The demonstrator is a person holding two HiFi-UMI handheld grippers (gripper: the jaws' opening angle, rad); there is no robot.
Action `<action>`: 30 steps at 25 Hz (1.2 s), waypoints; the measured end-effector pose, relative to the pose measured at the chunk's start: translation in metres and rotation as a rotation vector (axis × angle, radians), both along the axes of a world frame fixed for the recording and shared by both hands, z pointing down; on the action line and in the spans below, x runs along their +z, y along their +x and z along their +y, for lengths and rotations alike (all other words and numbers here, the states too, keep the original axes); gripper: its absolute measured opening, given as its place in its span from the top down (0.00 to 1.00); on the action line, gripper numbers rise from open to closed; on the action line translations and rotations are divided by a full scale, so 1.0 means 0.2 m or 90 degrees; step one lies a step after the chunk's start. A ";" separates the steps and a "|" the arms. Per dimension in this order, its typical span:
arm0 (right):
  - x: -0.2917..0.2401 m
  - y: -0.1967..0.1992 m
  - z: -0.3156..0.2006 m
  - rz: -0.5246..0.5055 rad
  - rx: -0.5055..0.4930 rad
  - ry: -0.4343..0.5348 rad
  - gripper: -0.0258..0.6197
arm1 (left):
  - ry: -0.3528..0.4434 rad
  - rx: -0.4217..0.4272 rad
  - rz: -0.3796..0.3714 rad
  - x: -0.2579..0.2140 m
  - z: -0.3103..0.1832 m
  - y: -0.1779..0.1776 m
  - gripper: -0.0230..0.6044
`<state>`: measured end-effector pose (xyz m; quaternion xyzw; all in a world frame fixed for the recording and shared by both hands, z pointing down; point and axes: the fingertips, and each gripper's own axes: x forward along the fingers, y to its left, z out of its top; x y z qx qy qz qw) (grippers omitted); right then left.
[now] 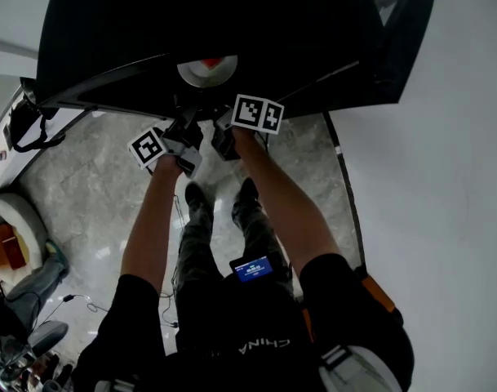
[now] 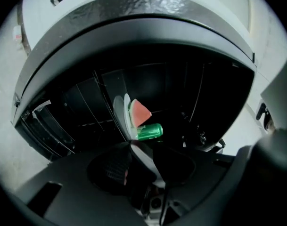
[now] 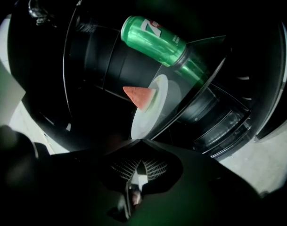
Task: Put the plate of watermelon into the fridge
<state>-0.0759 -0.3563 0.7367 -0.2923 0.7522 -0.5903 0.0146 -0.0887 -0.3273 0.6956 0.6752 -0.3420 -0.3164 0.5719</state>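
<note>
A white plate [image 1: 207,70] with a red watermelon wedge [image 3: 140,96] sits on a glass shelf [image 3: 207,79] inside the dark fridge [image 1: 109,31], beside a green soda can [image 3: 155,37]. My right gripper [image 3: 139,166] is shut on the plate's [image 3: 152,112] near rim. In the left gripper view the plate [image 2: 120,114] shows edge-on, with the wedge [image 2: 141,112] and can [image 2: 149,132] behind it. My left gripper [image 2: 143,149] stands open; the plate's rim runs between its jaws without being pressed. In the head view, left gripper [image 1: 185,131] and right gripper [image 1: 224,131] reach side by side into the fridge.
The fridge's open door [image 1: 399,31] stands at the right, a white wall [image 1: 444,186] beyond it. Door bins [image 3: 228,121] and wire racks [image 2: 63,117] line the dark interior. Marble floor [image 1: 93,194] lies below; clutter and cables [image 1: 28,300] sit at the lower left.
</note>
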 end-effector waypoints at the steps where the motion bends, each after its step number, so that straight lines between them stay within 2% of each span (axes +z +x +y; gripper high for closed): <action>1: 0.00 0.00 -0.01 -0.001 0.003 -0.002 0.94 | 0.001 0.004 -0.002 0.00 0.01 0.00 0.74; 11: -0.06 -0.06 -0.13 -0.010 0.023 -0.003 0.94 | 0.008 0.043 -0.026 -0.03 0.10 0.06 0.74; 19: -0.08 -0.08 -0.21 -0.035 0.060 -0.068 0.94 | 0.007 0.051 -0.032 -0.05 0.15 0.04 0.74; 24: -0.12 -0.05 -0.18 -0.040 0.065 -0.066 0.94 | 0.017 0.055 -0.053 -0.10 0.18 0.01 0.74; 28: -0.21 0.02 -0.08 -0.018 0.042 -0.038 0.93 | 0.052 0.059 -0.074 -0.20 0.22 0.02 0.75; 30: -0.30 0.07 -0.01 -0.010 0.029 -0.015 0.93 | 0.073 0.055 -0.083 -0.29 0.26 0.03 0.83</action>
